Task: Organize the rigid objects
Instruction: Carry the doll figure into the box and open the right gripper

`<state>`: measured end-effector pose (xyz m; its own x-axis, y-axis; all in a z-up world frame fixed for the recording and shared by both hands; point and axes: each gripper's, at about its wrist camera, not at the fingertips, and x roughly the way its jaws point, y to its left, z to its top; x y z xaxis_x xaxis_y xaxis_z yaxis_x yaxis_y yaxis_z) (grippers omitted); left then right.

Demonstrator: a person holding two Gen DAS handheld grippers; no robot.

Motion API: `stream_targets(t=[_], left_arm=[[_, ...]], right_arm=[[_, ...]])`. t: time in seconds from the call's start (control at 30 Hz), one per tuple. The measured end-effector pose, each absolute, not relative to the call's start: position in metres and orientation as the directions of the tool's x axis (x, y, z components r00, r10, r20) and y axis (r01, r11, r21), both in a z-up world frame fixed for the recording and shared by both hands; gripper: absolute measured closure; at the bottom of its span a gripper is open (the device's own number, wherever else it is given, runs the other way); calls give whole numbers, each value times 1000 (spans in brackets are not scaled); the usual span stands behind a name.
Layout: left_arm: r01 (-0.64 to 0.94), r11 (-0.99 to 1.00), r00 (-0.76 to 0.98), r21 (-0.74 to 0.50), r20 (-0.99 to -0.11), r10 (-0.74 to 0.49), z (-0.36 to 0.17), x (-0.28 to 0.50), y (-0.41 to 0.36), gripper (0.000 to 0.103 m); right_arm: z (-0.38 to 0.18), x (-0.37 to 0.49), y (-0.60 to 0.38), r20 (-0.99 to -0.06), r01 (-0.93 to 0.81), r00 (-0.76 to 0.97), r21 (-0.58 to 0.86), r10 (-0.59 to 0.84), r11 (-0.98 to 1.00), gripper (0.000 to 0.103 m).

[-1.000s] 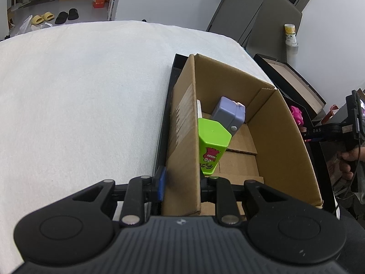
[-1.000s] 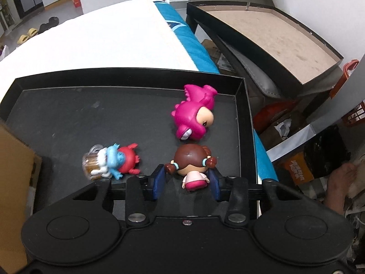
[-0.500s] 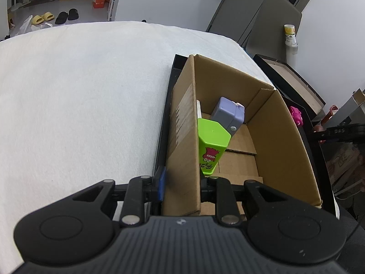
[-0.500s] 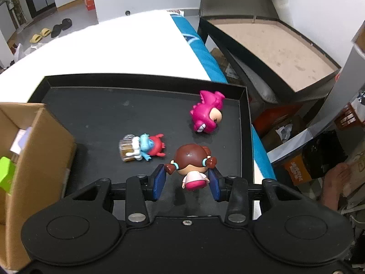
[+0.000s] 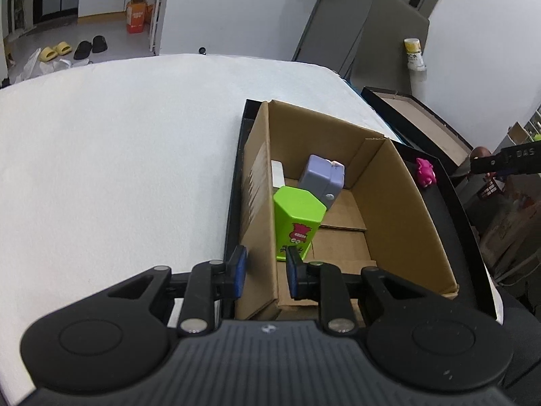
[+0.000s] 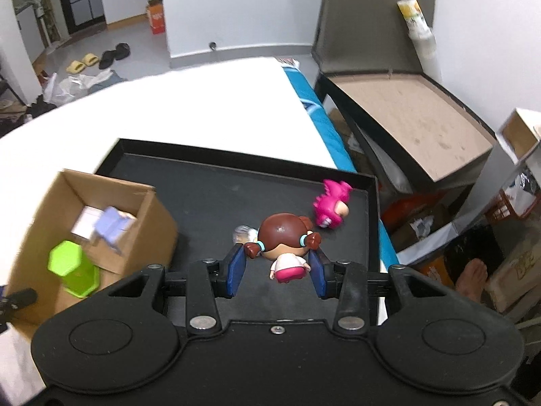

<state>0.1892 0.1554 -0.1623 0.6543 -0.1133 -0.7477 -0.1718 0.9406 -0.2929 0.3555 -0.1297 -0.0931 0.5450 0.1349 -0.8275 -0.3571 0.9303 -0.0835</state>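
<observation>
My right gripper is shut on a brown-haired girl figurine and holds it above the black tray. A pink dinosaur figurine lies on the tray's right side, also seen in the left wrist view. A small figurine is mostly hidden behind the girl's head. My left gripper is shut on the left wall of the cardboard box. Inside the box stand a green hexagonal box, a lilac box and a white box.
The tray rests on a white padded surface. To the right, off its edge, are an open black case with a brown lining, bags and boxes on the floor, and a person's foot.
My right gripper has lifted the girl figurine off the tray and risen, and the cardboard box has come into its view. My left gripper has stayed on the box wall.
</observation>
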Motion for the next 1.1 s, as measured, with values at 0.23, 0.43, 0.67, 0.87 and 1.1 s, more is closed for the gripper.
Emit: stream_targets(t=[0.23, 0.43, 0.67, 0.87, 1.1], left_arm=[[-180, 936, 666, -303, -738, -111, -163, 187, 159, 87], [-178, 938, 667, -297, -737, -106, -162, 186, 156, 87], [-169, 937, 664, -305, -738, -120, -162, 185, 158, 86], [-173, 933, 662, -315, -739, -126, -162, 184, 159, 86], [-172, 931, 661, -323, -738, -134, -162, 185, 161, 85]], right_arm=[[-69, 336, -98, -806, -418, 563, -87, 182, 904, 63], [-59, 323, -72, -805, -465, 556, -94, 208, 880, 63], [-60, 314, -49, -815, -506, 538, -107, 216, 856, 63], [-68, 308, -31, -825, -536, 523, -120, 217, 836, 63], [-80, 306, -9, -833, -564, 509, -130, 219, 815, 63]])
